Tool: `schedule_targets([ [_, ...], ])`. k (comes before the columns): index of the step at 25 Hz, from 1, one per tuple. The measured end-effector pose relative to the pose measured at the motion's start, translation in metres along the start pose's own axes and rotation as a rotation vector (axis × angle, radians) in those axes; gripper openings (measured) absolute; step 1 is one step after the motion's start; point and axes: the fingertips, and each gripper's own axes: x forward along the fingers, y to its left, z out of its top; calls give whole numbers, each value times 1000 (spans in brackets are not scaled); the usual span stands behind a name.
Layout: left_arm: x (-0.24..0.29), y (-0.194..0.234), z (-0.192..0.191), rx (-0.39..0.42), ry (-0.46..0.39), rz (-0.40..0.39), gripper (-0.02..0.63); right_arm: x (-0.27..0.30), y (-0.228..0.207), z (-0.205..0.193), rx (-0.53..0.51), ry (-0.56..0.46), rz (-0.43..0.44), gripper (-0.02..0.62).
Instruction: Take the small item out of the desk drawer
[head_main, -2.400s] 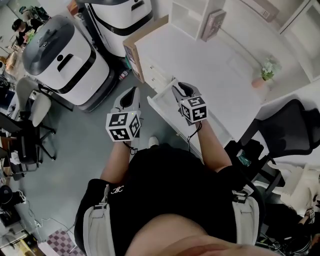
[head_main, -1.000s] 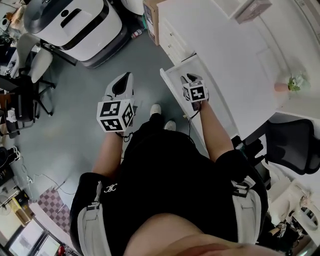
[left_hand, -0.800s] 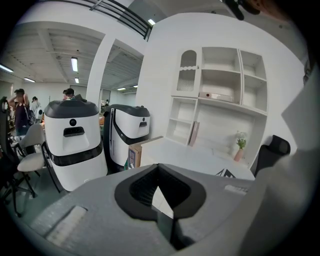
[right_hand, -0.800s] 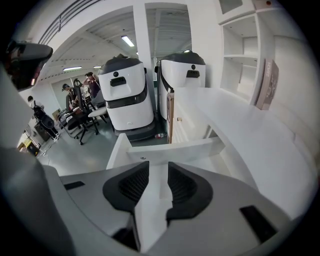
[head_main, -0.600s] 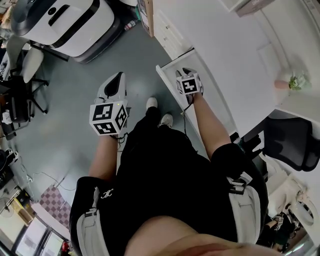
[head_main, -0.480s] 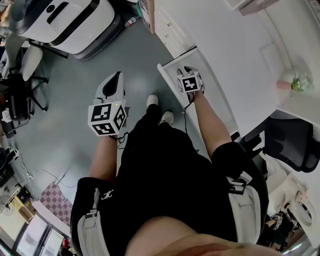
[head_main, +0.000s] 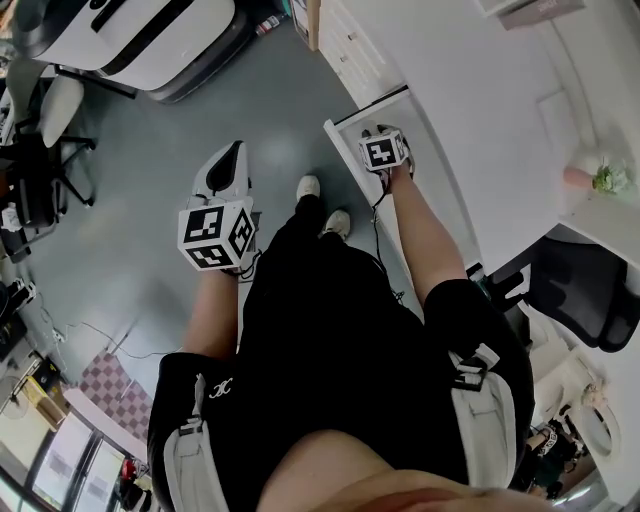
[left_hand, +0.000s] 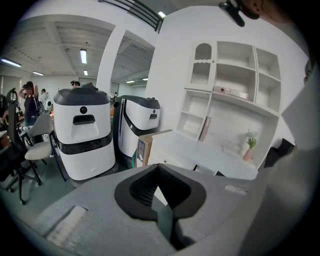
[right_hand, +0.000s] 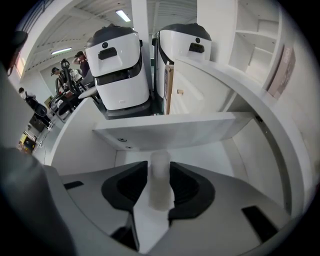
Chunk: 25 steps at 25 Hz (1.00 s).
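Approach is the step you are on, by my reading. Your right claw (right_hand: 159, 200) points steeply down into the open drawer (right_hand: 225, 150) of the white desk (head_main: 450, 90). The small item (right_hand: 160, 170), a pale, slightly blurred cylinder, stands upright on the drawer's bottom, right between the jaws. Those jaws have just been opening and stand wide, one black pad on each side of the item. Neither pad looks to be pressing on it, so nothing is held yet; whether a pad brushes it is too close to tell.

Your left claw (left_hand: 161, 197) hangs over the grey floor (head_main: 150, 120) beside the desk, well apart from the drawer. Its jaws are together with nothing between them. It faces the desk and the white machines (left_hand: 82, 132) beyond, and I judge it has no part in this step.

The next move, as I see it, calls for closing squarely on the middle of the item. After that, lift it straight up until it is clear of the drawer's wall (right_hand: 170, 131) just ahead of the claw. The item looks narrow and light, so an off-centre squeeze could tip it or nudge it toward that wall. Hold the claw steady as the pads come in.
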Motion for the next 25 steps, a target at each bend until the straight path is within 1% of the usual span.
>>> schedule_targets([
  [3,-1,2,0,8,3,4,14,7,2,-6,6,30,10,127],
  [7,-5,-2,0,6,-3,5,14,2,2,-5,2,24,17,120],
  [11,-8,-11,2,3,-17,-12,14,-16,-2,9,32,-63,10,118],
  [13,-9,-17,4,5,-28,-22,15,-26,-4,14,30,-103,2,117],
  [19,-18,-42,6,22,-54,-65,14,-66,-6,18,39,-181,-23,115],
  [25,-22,-76,11,46,-77,-116,14,-123,-13,31,83,-337,-47,114],
])
